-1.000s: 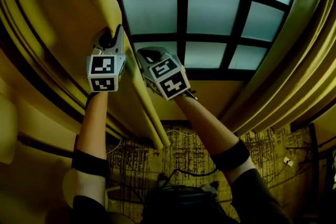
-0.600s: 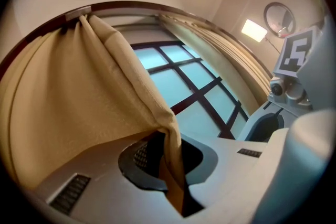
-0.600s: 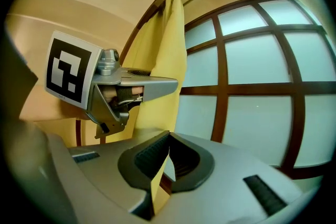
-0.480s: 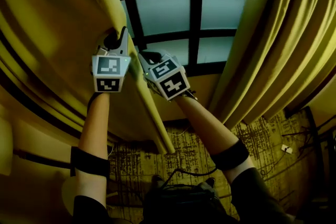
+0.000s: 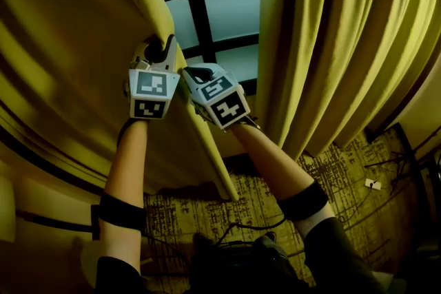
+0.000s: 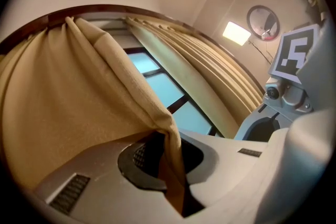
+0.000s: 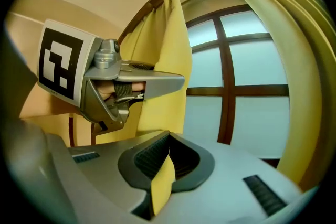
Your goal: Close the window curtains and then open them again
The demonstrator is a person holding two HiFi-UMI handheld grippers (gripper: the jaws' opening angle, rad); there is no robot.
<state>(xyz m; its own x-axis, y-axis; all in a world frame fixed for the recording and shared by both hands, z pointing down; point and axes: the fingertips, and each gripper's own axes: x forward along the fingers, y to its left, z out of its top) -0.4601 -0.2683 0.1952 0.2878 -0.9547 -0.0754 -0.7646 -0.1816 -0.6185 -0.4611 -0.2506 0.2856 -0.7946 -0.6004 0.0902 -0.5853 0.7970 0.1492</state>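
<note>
Now the left gripper and the right gripper, side by side, each pinch the leading edge of the left curtain, whose long folds hang vertically toward the floor. Beyond them, a narrow strip of window separates it from the right curtain.

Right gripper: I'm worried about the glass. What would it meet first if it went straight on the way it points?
Probably the curtain that the right gripper is shut on: its fold hangs just ahead. The window pane lies behind it, though depth is unclear.
</note>
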